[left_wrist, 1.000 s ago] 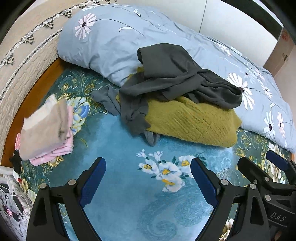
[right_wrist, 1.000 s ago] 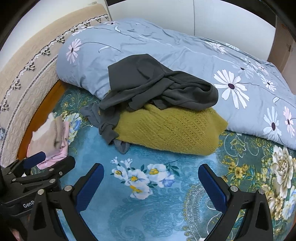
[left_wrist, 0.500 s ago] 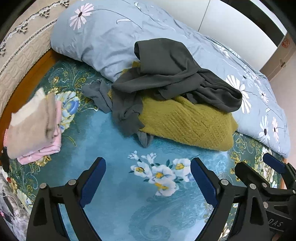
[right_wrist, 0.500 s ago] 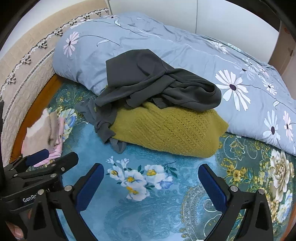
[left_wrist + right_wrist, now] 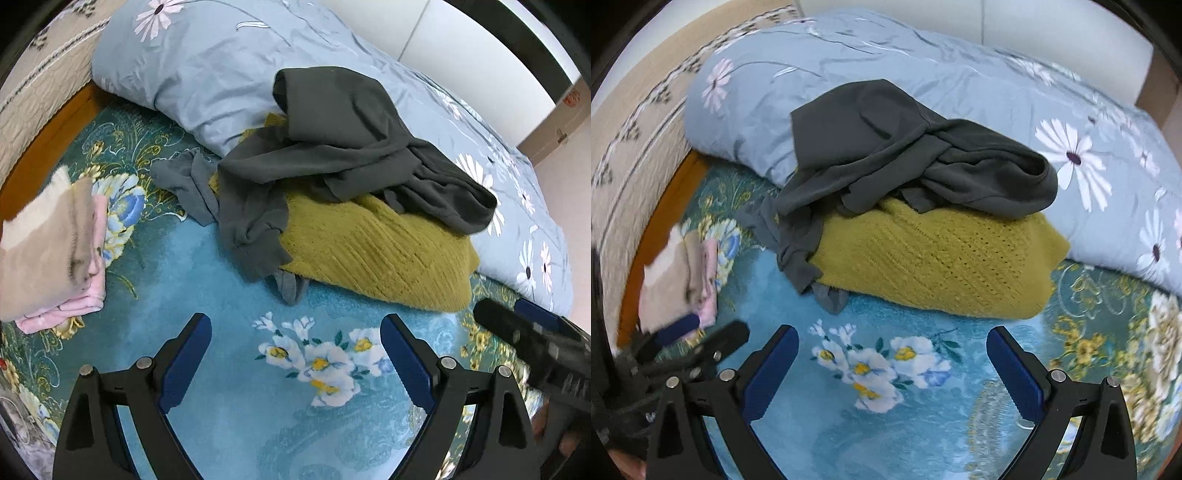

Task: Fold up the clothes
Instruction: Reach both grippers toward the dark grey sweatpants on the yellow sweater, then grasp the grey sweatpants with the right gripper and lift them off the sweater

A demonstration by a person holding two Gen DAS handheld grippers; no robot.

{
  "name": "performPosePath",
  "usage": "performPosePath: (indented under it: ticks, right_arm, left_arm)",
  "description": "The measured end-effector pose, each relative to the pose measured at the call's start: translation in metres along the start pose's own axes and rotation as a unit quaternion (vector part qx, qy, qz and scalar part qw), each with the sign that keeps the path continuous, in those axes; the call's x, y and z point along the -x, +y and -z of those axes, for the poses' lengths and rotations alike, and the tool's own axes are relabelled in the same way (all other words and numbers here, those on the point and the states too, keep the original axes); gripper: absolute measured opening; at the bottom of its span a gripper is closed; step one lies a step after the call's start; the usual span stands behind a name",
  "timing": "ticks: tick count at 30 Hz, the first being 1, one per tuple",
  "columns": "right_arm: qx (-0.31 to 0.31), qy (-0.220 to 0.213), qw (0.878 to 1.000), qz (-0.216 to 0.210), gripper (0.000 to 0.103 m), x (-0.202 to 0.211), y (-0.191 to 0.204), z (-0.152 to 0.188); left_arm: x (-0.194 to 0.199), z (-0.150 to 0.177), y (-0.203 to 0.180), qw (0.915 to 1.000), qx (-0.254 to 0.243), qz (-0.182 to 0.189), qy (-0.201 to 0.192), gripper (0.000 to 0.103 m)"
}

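Note:
A crumpled dark grey garment (image 5: 347, 155) (image 5: 886, 155) lies on top of a mustard knit sweater (image 5: 380, 251) (image 5: 934, 258) on the bed. A lighter grey piece (image 5: 184, 181) pokes out at their left. My left gripper (image 5: 295, 332) hangs open over the teal floral blanket (image 5: 221, 387), short of the pile, holding nothing. My right gripper (image 5: 892, 345) is open too, just in front of the sweater's near edge. Each gripper shows at the other view's edge.
A folded stack, beige on pink (image 5: 48, 243) (image 5: 679, 280), sits at the left near the wooden bed edge (image 5: 40, 147). A light blue floral duvet (image 5: 207, 62) (image 5: 960, 74) is bunched behind the pile. A quilted headboard and white wall lie beyond.
Both grippers have moved forward toward the clothes pile, which looms larger. Both stay open. The clothes have not moved.

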State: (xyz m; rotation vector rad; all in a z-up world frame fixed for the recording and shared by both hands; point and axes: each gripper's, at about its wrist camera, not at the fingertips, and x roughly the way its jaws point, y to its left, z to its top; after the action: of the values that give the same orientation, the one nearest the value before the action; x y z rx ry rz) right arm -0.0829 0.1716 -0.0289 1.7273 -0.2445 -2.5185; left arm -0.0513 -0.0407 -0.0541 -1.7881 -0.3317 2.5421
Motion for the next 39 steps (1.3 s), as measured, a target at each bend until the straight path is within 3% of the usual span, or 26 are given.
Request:
performPosePath:
  ticks: [8, 13, 17, 24, 27, 31, 34, 39]
  right_arm:
    - [-0.105, 0.021, 0.991, -0.077, 0.103, -0.05, -0.023, -0.067]
    - [-0.202, 0.024, 0.971, -0.126, 0.103, -0.091, -0.032, -0.109]
    - [-0.256, 0.022, 0.956, -0.141, 0.1, -0.13, -0.038, -0.136]
    - [-0.317, 0.036, 0.939, -0.129, 0.076, -0.185, -0.047, -0.163]
    - [-0.356, 0.043, 0.923, -0.138, 0.059, -0.201, -0.055, -0.166]
    - [-0.392, 0.037, 0.902, -0.177, 0.028, -0.204, -0.064, -0.171]
    - [-0.397, 0.018, 0.892, -0.216, 0.021, -0.19, -0.07, -0.173]
    - [-0.387, -0.044, 0.87, -0.302, 0.02, -0.134, -0.087, -0.171]
  left_arm:
    - [-0.001, -0.009, 0.04, 0.9985, 0.038, 0.008, -0.04, 0.093]
    - [-0.016, 0.0, 0.071, 0.9974, 0.066, -0.014, -0.023, 0.093]
    - [-0.025, 0.007, 0.099, 0.9942, 0.104, -0.024, -0.015, 0.093]
    - [-0.034, 0.019, 0.131, 0.9888, 0.145, -0.037, 0.0, 0.093]
    - [-0.036, 0.021, 0.14, 0.9879, 0.149, -0.043, 0.005, 0.093]
    - [-0.034, 0.023, 0.151, 0.9861, 0.16, -0.047, 0.006, 0.093]
    - [-0.029, 0.019, 0.152, 0.9853, 0.166, -0.042, 0.003, 0.093]
    - [-0.013, 0.011, 0.142, 0.9887, 0.148, -0.025, -0.006, 0.093]
